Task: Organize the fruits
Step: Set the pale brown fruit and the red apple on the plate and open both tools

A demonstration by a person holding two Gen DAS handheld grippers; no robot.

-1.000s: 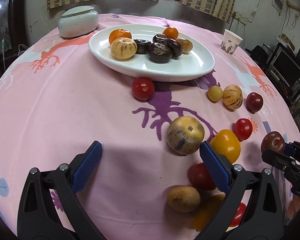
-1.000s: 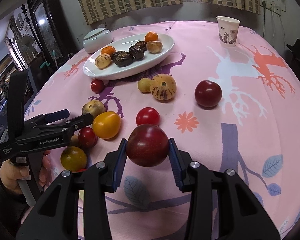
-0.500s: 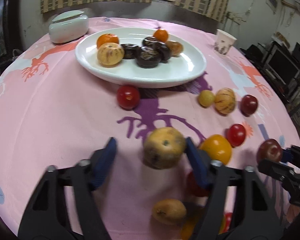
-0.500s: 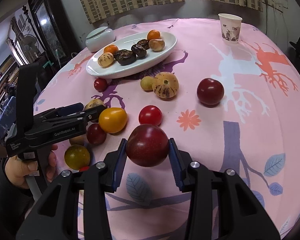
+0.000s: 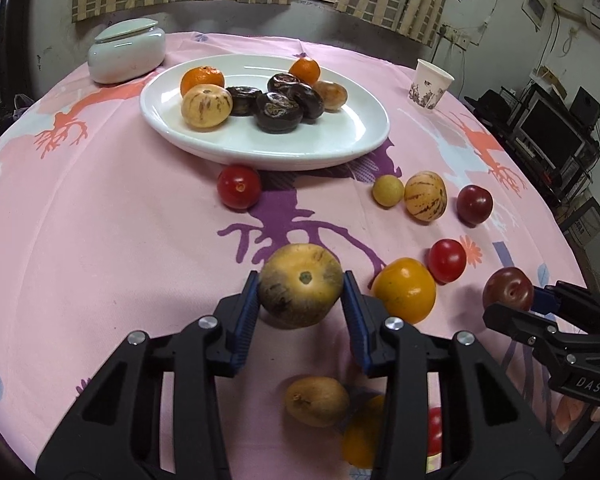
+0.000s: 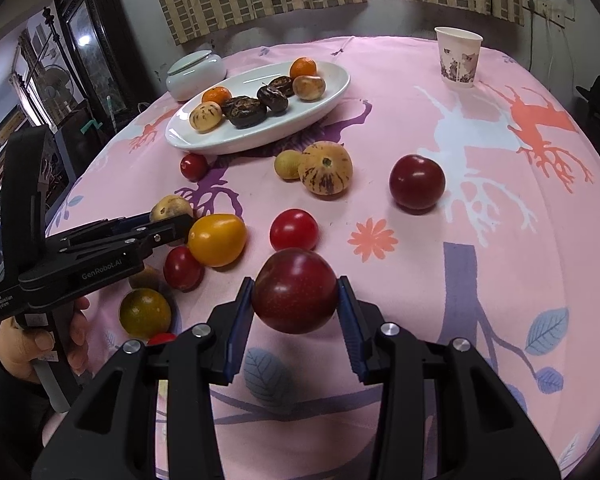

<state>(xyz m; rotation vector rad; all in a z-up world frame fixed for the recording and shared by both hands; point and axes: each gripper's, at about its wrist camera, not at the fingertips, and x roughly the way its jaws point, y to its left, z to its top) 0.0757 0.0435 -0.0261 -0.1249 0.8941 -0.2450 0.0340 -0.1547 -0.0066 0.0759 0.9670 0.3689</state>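
My left gripper [image 5: 300,280] has its jaws closing on a yellow-brown round fruit [image 5: 300,290], and both blue pads touch its sides just above the pink cloth. In the right wrist view the same fruit [image 6: 168,208] peeks out behind the left gripper [image 6: 180,222]. My right gripper [image 6: 294,286] is shut on a dark red plum [image 6: 295,290], held clear of the table. The white oval plate [image 5: 340,148] at the back holds oranges, dark fruits and a striped melon.
Loose fruit lies between me and the plate: a red tomato [image 5: 239,186], an orange tomato [image 5: 404,290], a striped melon [image 5: 425,196], another plum [image 6: 417,182]. A brown fruit [image 5: 316,400] sits under the left gripper. A paper cup [image 5: 432,84] and a lidded jar [image 5: 126,54] stand at the back.
The left gripper's jaws came in from wide open onto the yellow-brown fruit as it shifted slightly towards the fruit. The right gripper kept still with its plum.
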